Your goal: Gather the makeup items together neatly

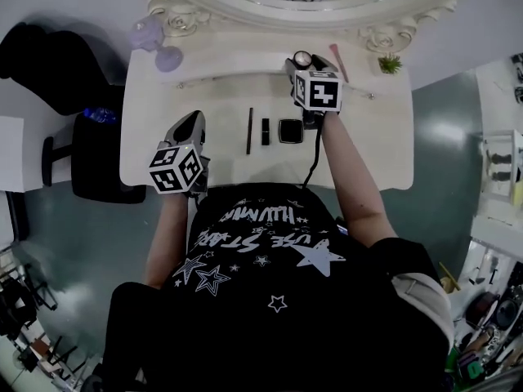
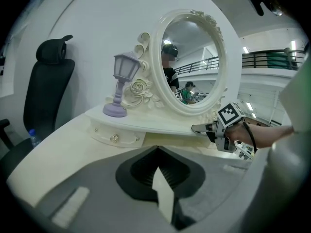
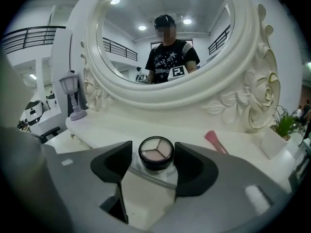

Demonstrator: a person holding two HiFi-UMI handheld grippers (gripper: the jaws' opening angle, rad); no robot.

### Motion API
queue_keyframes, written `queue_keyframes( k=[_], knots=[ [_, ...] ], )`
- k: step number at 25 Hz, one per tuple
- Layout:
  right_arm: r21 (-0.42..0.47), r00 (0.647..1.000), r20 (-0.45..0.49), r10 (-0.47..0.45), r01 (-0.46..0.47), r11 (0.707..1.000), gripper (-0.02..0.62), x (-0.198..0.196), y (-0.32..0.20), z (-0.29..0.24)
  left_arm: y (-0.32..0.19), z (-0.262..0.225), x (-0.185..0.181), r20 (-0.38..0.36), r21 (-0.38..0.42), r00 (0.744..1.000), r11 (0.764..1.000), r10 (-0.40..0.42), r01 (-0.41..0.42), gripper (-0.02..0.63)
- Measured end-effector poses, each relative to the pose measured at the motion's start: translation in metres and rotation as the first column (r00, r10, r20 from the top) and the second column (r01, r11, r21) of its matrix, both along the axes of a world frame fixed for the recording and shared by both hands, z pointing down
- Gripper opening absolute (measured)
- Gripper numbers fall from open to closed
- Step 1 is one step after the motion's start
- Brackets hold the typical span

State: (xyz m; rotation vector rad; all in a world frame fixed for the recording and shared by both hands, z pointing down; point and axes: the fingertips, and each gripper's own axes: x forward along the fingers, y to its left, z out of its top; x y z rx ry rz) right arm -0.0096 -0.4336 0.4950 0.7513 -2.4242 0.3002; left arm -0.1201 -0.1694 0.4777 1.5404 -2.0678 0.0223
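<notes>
A round black eyeshadow compact [image 3: 156, 154] with three pale shades sits between the jaws of my right gripper [image 3: 153, 148], which is shut on it over the raised shelf [image 1: 245, 60]. In the head view the compact [image 1: 302, 58] shows just beyond the right gripper [image 1: 305, 68]. On the tabletop lie a dark pencil [image 1: 249, 130], a black lipstick [image 1: 265, 131] and a square compact [image 1: 290, 131], side by side. A pink brush [image 3: 216, 141] lies on the shelf to the right. My left gripper [image 1: 194, 122] hovers shut and empty at the table's front left, its jaw tips [image 2: 156, 148] together.
An ornate oval mirror [image 3: 160, 42] backs the white dressing table [image 1: 163, 153]. A purple lantern lamp [image 2: 119, 84] stands on the shelf's left end and a small potted plant [image 1: 390, 64] on its right end. A black chair [image 1: 90, 149] is left of the table.
</notes>
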Motion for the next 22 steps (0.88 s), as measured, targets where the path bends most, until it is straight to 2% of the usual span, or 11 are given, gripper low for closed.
queue_keyframes(
  k=[6,9,14,22],
  knots=[
    [0.006,0.999,-0.002,0.033,-0.033,0.999,0.256,0.003,-0.005,0.000,0.002,0.002,-0.003,-0.003,-0.005,1.000,1.000,-0.009,0.009,0.002],
    [-0.002,1.000,0.005,0.012,-0.012,1.000,0.253,0.001,-0.004,0.002,0.000,0.002,-0.004,-0.002,-0.006,1.000,1.000,0.001,-0.001,0.002],
    [-0.025,0.999,0.034,0.029,-0.029,0.999,0.252,0.008,-0.003,-0.005,-0.007,0.002,-0.008,0.002,-0.009,0.999,0.999,0.032,-0.032,0.002],
    [0.021,0.995,0.058,0.081,-0.082,0.996,0.252,0.029,0.005,-0.022,-0.014,-0.001,-0.007,0.004,-0.008,0.995,0.995,0.104,-0.104,0.002]
  ],
)
